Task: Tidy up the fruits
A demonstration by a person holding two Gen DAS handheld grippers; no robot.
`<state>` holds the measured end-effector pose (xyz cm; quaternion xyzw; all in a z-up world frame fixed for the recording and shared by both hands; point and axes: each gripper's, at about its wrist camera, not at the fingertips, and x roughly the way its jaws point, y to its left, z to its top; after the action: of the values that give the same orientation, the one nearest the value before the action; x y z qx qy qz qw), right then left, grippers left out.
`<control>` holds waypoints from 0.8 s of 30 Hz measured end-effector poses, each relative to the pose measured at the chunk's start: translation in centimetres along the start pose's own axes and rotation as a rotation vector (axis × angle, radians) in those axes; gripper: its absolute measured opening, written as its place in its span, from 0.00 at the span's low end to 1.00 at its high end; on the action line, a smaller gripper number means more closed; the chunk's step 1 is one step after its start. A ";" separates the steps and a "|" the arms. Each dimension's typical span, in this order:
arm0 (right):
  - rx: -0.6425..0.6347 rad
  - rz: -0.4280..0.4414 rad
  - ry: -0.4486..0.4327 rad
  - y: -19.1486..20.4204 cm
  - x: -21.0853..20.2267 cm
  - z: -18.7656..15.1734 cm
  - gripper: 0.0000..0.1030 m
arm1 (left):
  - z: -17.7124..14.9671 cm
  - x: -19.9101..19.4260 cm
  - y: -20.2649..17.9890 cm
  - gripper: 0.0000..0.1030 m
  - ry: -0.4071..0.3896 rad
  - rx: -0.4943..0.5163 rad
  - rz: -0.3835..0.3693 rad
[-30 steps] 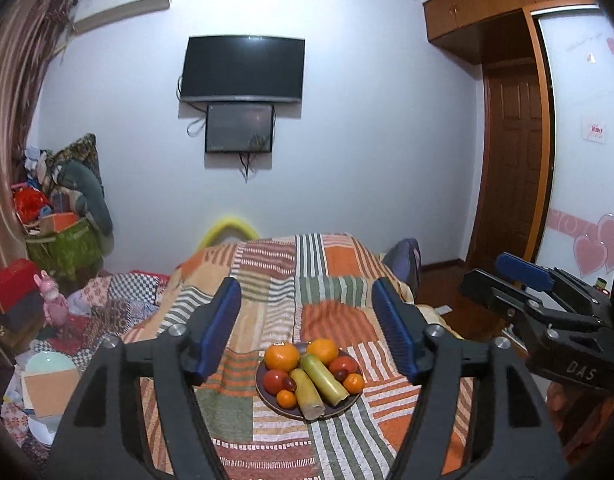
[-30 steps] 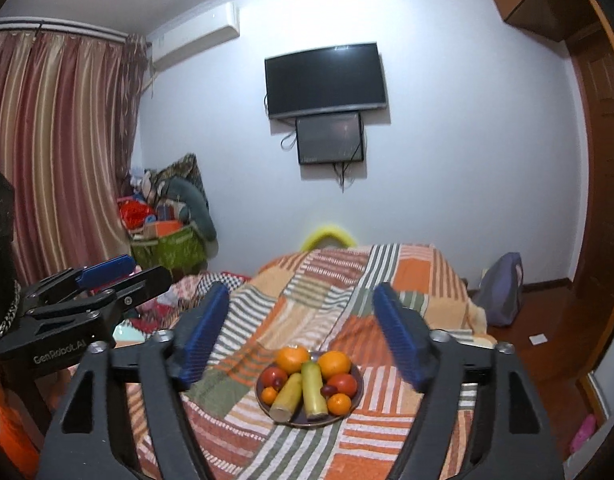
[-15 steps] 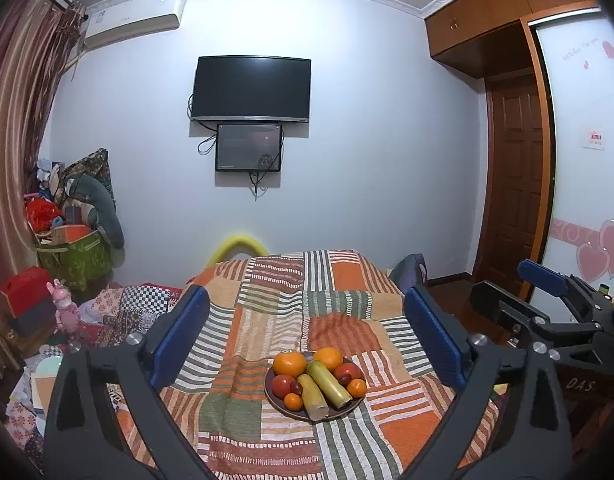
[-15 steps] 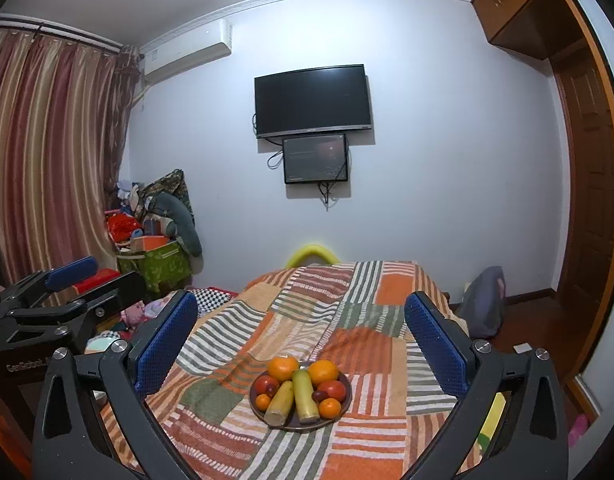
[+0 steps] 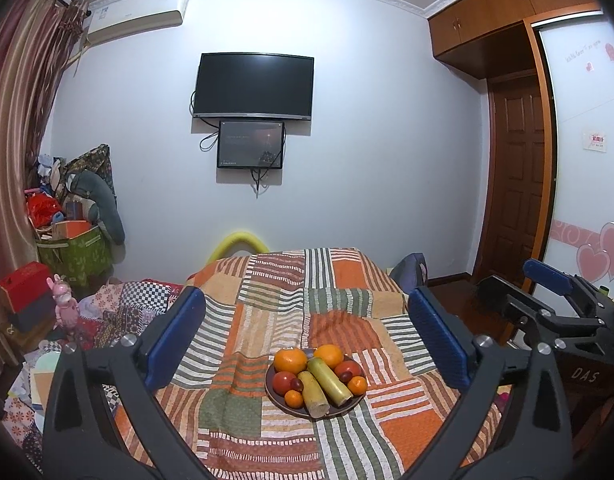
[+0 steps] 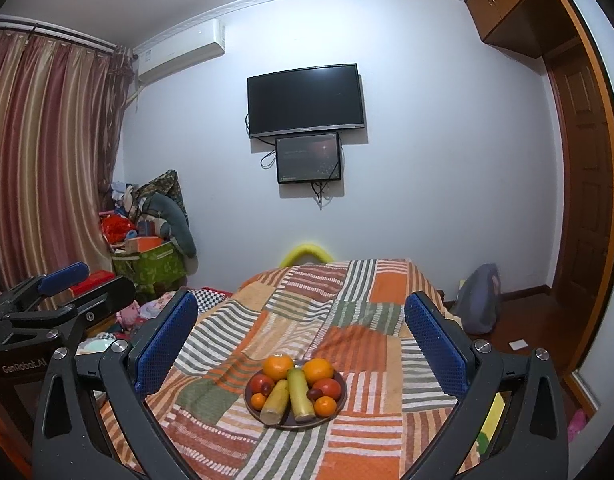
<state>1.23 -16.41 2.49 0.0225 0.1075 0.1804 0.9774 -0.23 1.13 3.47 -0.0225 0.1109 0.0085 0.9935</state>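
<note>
- All the fruit (image 5: 315,376) sits gathered on a dark plate (image 5: 272,394) near the bed's (image 5: 283,300) near edge; this fits a finished sort or one yet to start.
- The two long green stalks (image 6: 297,396) lie side by side, cut ends toward the near edge.
- The left gripper (image 5: 307,336) and right gripper (image 6: 301,332) hover above, jaws spread wide, holding nothing.

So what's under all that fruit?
A dark round plate, and under it the striped patchwork blanket. The oranges and yellow-green sticks cover the plate's middle, so I can't see what's there.
</note>
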 end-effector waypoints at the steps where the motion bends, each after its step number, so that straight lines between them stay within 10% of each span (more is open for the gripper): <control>1: 0.001 -0.001 0.000 0.0 0.0 0.0 1.00 | -0.1 0.0 0.0 1.00 0.001 0.000 0.000; 24: -0.001 -0.004 0.000 -0.1 -0.1 0.3 1.00 | -0.6 0.5 -0.1 1.00 0.011 -0.008 -0.004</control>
<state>1.20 -16.51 2.84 0.0216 0.1076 0.1784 0.9778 0.17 1.01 2.78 -0.0265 0.1160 0.0069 0.9929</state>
